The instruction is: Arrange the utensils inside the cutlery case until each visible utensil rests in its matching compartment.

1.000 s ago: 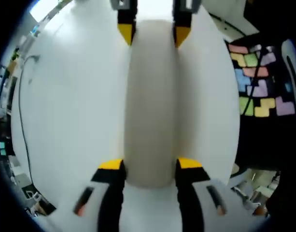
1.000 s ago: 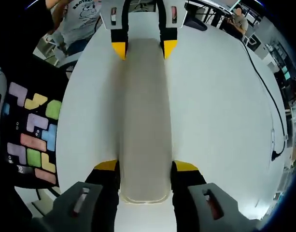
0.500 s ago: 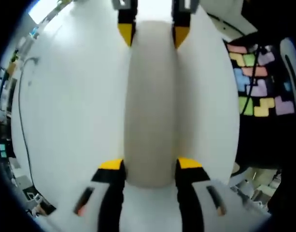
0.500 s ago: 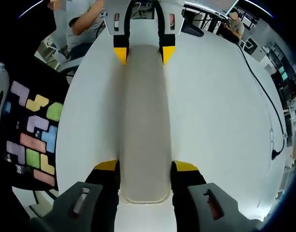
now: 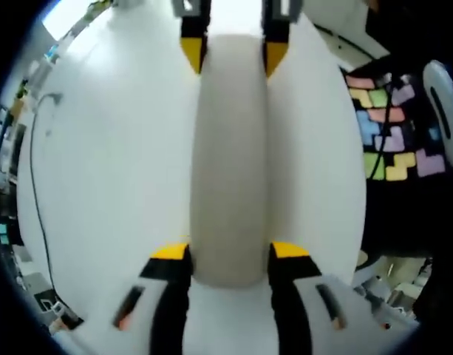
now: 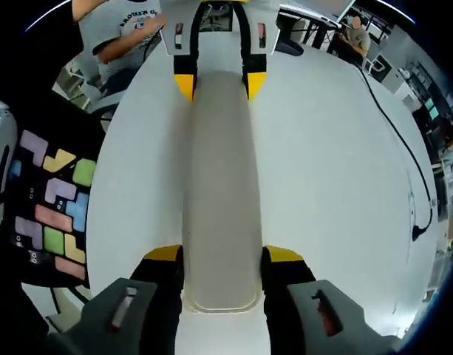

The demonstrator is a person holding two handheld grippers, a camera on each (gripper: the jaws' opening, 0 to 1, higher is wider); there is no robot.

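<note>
Beige cutlery case [image 5: 230, 155] [image 6: 219, 192] lies lengthwise — each end between a gripper's jaws.

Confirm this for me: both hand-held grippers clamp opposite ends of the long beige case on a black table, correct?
Not quite: the table is white, not black, as the right gripper view shows. The left hand-held gripper and right hand-held gripper do each clamp an end of the long beige case.

my left gripper [image 5: 230, 251] has its yellow-tipped jaws set apart, pressed against either side of a long beige case. my right gripper [image 6: 222, 255] faces it from the opposite end, jaws likewise spread against the sides, each gripper showing at the top of the other's view.
</note>
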